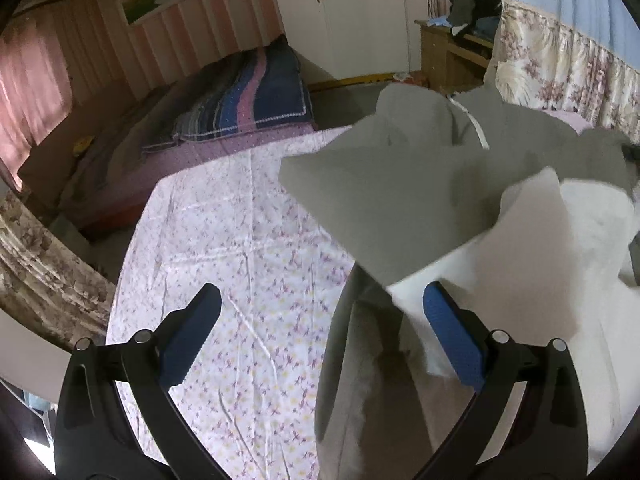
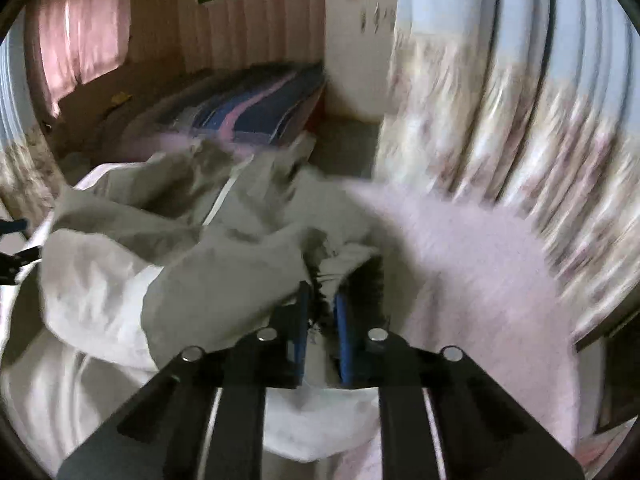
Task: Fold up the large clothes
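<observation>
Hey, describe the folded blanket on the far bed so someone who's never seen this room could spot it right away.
Look past the floral sheet to the far bed along the pink striped wall. The folded blanket lies at its end nearest the white wardrobe. Its wavy navy, blue and pink stripes set it apart from the plain grey garment.

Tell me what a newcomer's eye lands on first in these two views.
The crumpled grey and white garment heaped on the floral bedsheet dominates both views. The right gripper is shut on a fold of it, while the left gripper hangs open beside its edge. Behind, a striped blue and pink quilt lies folded against the pink wall.
</observation>
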Available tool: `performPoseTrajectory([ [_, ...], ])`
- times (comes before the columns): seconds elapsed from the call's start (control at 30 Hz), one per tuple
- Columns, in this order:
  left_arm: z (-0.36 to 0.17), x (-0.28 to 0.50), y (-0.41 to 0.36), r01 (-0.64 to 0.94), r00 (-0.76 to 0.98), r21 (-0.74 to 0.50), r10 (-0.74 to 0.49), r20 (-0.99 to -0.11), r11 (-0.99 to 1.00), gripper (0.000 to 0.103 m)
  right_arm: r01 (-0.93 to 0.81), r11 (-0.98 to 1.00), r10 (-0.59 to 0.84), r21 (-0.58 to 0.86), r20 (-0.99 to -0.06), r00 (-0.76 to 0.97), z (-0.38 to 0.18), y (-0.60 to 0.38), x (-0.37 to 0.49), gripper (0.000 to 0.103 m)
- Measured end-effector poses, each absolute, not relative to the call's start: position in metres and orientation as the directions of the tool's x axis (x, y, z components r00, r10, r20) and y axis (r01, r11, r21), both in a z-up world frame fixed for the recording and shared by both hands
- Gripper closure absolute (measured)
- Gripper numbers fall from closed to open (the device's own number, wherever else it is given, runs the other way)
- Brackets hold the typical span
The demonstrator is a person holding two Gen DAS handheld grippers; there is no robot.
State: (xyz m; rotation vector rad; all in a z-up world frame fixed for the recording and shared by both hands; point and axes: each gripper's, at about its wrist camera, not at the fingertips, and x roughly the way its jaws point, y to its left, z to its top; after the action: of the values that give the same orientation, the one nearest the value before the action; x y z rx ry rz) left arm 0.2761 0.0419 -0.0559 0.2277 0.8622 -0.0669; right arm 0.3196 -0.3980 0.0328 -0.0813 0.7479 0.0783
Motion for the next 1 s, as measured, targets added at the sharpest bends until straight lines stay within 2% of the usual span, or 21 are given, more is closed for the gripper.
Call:
performPoseTrajectory([
  [0.07, -0.059, 0.276, 0.043, 0.146, 0.643, 0.166, 0.034, -0.765, 0.975, 0.003, 0.041, 0.987, -0.123, -0.156, -0.566, 0.815, 0.050, -0.404, 0.306, 0.092],
  [0.1, -0.060, 0.276, 0.043, 0.145, 0.641, 0.163, 0.033, -0.767, 0.976, 0.003, 0.101, 0.979, -0.183, -0.178, -0.543, 0.820, 0.052, -0.410, 0.303, 0.092],
  [0.13, -0.062, 0.277, 0.043, 0.151, 0.637, 0.157, 0.025, -0.770, 0.976, 0.003, 0.131, 0.980, -0.194, -0.149, -0.586, 0.787, 0.046, -0.422, 0.306, 0.092],
  [0.23, -0.070, 0.279, 0.034, 0.181, 0.620, 0.157, 0.011, -0.784, 0.971, 0.003, 0.090, 0.995, -0.084, -0.031, -0.730, 0.678, 0.014, -0.436, 0.317, 0.091],
  [0.3, -0.075, 0.280, 0.025, 0.203, 0.615, 0.162, 0.003, -0.788, 0.966, 0.003, 0.076, 0.996, -0.089, -0.051, -0.748, 0.658, 0.001, -0.430, 0.315, 0.088],
  [0.4, -0.081, 0.280, 0.010, 0.245, 0.606, 0.169, -0.015, -0.796, 0.955, 0.003, 0.009, 1.000, -0.021, -0.020, -0.768, 0.640, -0.007, -0.412, 0.314, 0.088],
  [0.47, -0.086, 0.283, 0.004, 0.238, 0.605, 0.216, 0.029, -0.796, 0.947, 0.003, -0.047, 0.997, -0.017, -0.059, -0.778, 0.629, -0.005, -0.398, 0.316, 0.086],
  [0.5, -0.088, 0.284, 0.004, 0.228, 0.606, 0.232, 0.049, -0.794, 0.946, 0.003, -0.065, 0.994, -0.023, -0.082, -0.775, 0.632, -0.001, -0.393, 0.315, 0.079],
  [0.6, -0.081, 0.278, 0.012, 0.203, 0.620, 0.219, 0.048, -0.783, 0.955, 0.003, -0.073, 0.997, 0.041, -0.014, -0.722, 0.691, 0.027, -0.404, 0.300, 0.038],
  [0.77, -0.050, 0.248, 0.030, 0.148, 0.698, 0.191, 0.034, -0.716, 0.970, 0.003, -0.067, 0.994, 0.102, 0.081, -0.596, 0.796, 0.064, -0.417, 0.243, 0.027],
  [0.83, -0.039, 0.232, 0.038, 0.122, 0.719, 0.141, 0.011, -0.695, 0.982, 0.003, -0.061, 0.996, 0.088, 0.066, -0.570, 0.817, 0.069, -0.415, 0.226, 0.018],
  [0.87, -0.038, 0.228, 0.040, 0.113, 0.724, 0.128, 0.007, -0.690, 0.985, 0.003, -0.057, 0.997, 0.077, 0.054, -0.547, 0.834, 0.071, -0.413, 0.216, 0.017],
  [0.93, -0.033, 0.207, 0.045, 0.088, 0.742, 0.090, -0.005, -0.670, 0.992, 0.003, -0.032, 0.999, 0.039, 0.023, -0.478, 0.877, 0.076, -0.409, 0.189, 0.002],
  [1.0, -0.032, 0.187, 0.047, 0.079, 0.754, 0.065, -0.017, -0.657, 0.995, 0.003, -0.022, 1.000, 0.021, 0.003, -0.454, 0.891, 0.079, -0.408, 0.167, 0.002],
])
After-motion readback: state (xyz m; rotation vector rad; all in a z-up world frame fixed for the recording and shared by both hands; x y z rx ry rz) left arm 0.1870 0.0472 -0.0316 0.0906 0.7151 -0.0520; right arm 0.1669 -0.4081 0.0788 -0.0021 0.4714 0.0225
